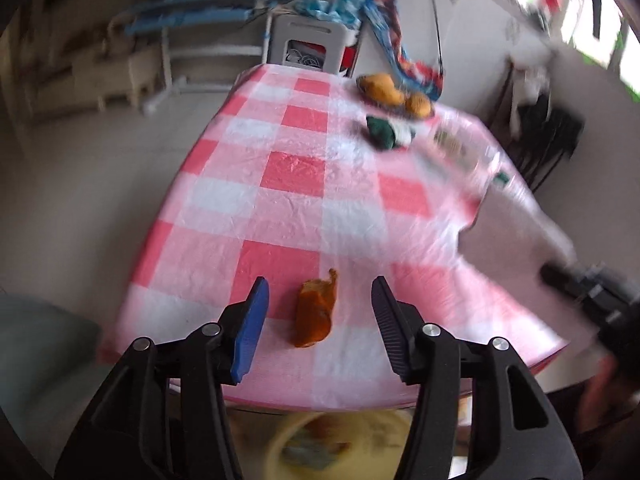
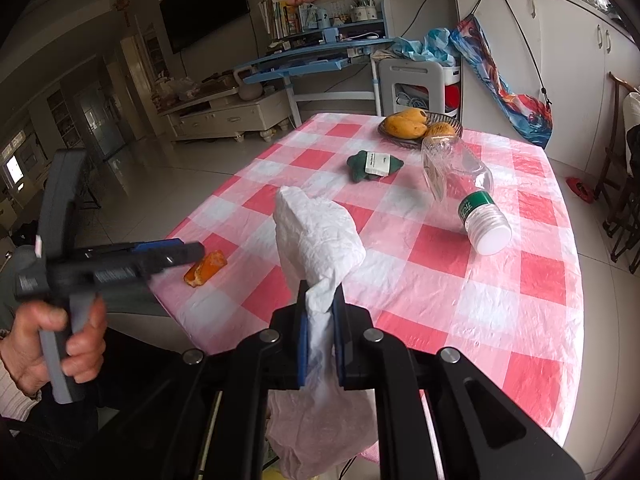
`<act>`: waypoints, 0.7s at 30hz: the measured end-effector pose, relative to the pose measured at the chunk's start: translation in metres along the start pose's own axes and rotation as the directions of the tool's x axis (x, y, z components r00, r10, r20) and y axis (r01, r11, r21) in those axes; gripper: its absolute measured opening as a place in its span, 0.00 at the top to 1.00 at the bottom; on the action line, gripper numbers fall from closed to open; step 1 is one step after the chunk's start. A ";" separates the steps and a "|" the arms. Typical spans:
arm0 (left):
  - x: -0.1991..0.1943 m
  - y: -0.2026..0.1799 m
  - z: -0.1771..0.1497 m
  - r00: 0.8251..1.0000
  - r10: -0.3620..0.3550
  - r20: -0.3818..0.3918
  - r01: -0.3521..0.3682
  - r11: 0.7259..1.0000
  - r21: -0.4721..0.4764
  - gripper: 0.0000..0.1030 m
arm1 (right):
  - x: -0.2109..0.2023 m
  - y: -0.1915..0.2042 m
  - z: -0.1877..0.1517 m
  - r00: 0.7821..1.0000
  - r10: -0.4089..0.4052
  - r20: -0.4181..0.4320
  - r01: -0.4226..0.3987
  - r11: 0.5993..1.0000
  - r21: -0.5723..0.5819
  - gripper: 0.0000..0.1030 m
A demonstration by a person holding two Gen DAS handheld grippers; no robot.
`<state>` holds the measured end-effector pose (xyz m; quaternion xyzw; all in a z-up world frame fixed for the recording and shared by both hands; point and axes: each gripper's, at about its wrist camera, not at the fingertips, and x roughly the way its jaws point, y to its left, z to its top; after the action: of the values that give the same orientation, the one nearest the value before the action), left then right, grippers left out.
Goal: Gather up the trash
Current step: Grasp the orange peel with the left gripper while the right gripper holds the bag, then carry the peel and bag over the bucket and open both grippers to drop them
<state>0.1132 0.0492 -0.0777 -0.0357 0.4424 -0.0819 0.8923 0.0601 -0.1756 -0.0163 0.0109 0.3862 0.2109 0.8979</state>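
Left wrist: left gripper (image 1: 320, 304) jaws spread wide; orange peel (image 1: 316, 312) lies on the checked tablecloth (image 1: 292, 208) between them, untouched.
Right wrist: right gripper (image 2: 320, 320) jaws pinch the white tissue (image 2: 320, 236); plastic bottle (image 2: 464, 188) lies ahead, right.

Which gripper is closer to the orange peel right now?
Left. The left gripper is open with the orange peel between its fingers. The right gripper is farther off, shut on a white tissue.
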 end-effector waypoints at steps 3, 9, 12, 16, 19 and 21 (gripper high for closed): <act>0.007 -0.007 -0.002 0.999 0.035 -0.017 -0.034 0.999 0.043 0.50 | 0.001 0.001 -0.001 1.000 0.000 -0.007 0.000 1.000 -0.008 0.89; 0.016 -0.001 -0.004 0.998 0.021 -0.059 -0.020 1.000 0.013 0.82 | 0.005 0.004 -0.001 1.000 0.004 -0.015 -0.005 1.000 -0.020 0.89; 0.005 -0.004 -0.004 1.000 0.023 -0.006 -0.023 0.999 0.025 0.83 | 0.007 0.007 -0.001 1.000 0.010 -0.020 -0.011 1.000 -0.027 0.89; -0.018 -0.004 -0.002 0.997 0.030 0.071 -0.032 0.999 0.023 0.83 | 0.008 0.009 -0.002 0.998 0.065 -0.020 -0.065 0.998 -0.018 0.89; -0.040 0.002 0.000 0.990 0.026 0.136 -0.024 1.000 -0.016 0.83 | 0.006 0.011 -0.004 0.989 0.147 -0.013 -0.147 0.989 0.009 0.89; -0.055 0.011 -0.002 0.984 0.023 0.177 -0.012 0.998 -0.062 0.83 | 0.006 0.013 -0.007 0.976 0.215 -0.015 -0.215 0.976 0.036 0.88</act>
<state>0.0800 0.0694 -0.0372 -0.0661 0.3637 -0.0572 0.9274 0.0542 -0.1623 -0.0232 0.0659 0.3948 0.3004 0.8658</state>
